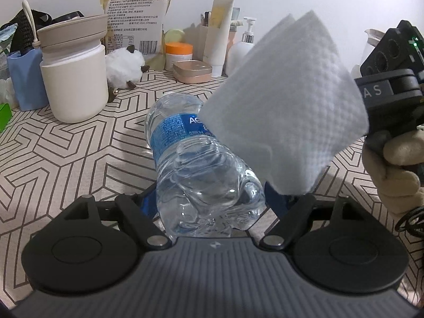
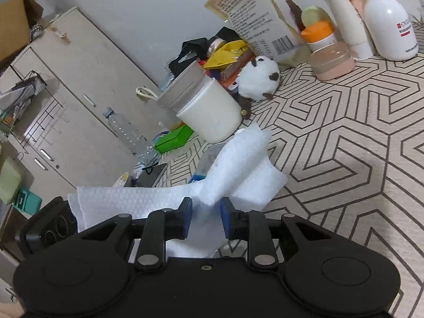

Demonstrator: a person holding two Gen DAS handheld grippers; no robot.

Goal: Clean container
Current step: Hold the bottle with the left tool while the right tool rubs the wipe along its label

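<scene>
A clear plastic water bottle (image 1: 185,159) with a blue label lies lengthwise between my left gripper's (image 1: 209,198) fingers, which are shut on its base end; its cap points away, over the patterned table. My right gripper (image 2: 205,218) is shut on a folded white paper towel (image 2: 233,175). In the left wrist view the paper towel (image 1: 288,106) hangs against the bottle's right side, and the right gripper's body (image 1: 389,92) shows at the right edge. In the right wrist view the towel hides most of the bottle.
A cream lidded canister (image 1: 74,79), a plush sheep (image 1: 123,70), a pink tin (image 1: 192,71), an orange-lidded jar (image 1: 179,53), lotion bottles (image 1: 241,50) and a food pouch (image 1: 135,13) stand along the table's back. A green box (image 2: 173,139) and a cabinet (image 2: 79,92) lie to the left.
</scene>
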